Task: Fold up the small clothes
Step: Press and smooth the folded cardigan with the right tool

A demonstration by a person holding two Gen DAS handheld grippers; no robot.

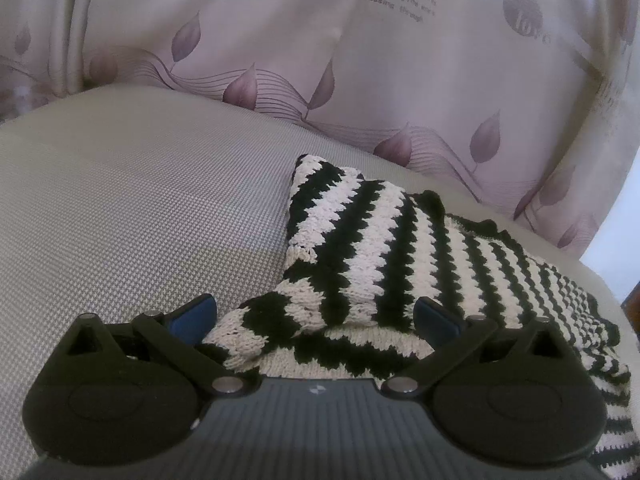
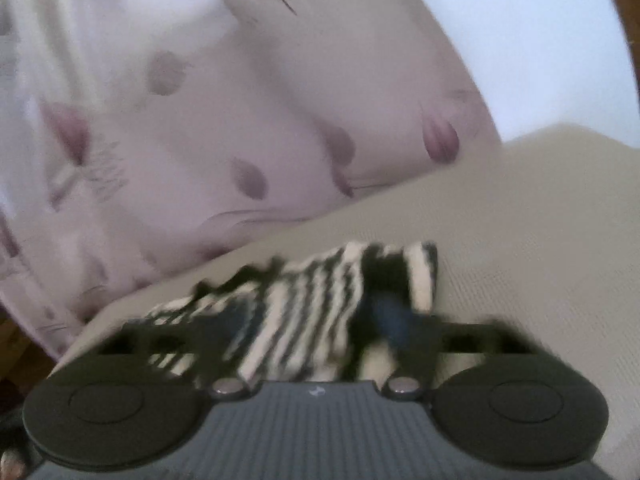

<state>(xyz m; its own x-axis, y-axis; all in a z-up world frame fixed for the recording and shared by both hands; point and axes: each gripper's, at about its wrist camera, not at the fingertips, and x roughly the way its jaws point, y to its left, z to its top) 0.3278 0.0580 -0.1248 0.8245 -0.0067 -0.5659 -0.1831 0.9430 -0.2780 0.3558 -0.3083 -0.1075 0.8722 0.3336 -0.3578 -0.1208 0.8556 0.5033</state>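
A black-and-white zigzag-striped knit garment (image 1: 384, 248) lies on a beige woven cushion (image 1: 132, 208), with one part folded over onto the rest. My left gripper (image 1: 316, 316) is low over its near edge and stands open. Its blue pads (image 1: 196, 316) sit wide apart, one on each side of a bunched fold, and do not press on it. The right wrist view is blurred. There my right gripper (image 2: 316, 316) is open over the same garment (image 2: 304, 304), and the knit lies loose between its spread fingers (image 2: 390, 320).
A pale pink curtain with purple leaves (image 1: 360, 80) hangs right behind the cushion. The cushion's edge (image 2: 100, 312) drops off at the left of the right wrist view, with dark floor below. Bright light (image 2: 540, 40) shows at the upper right.
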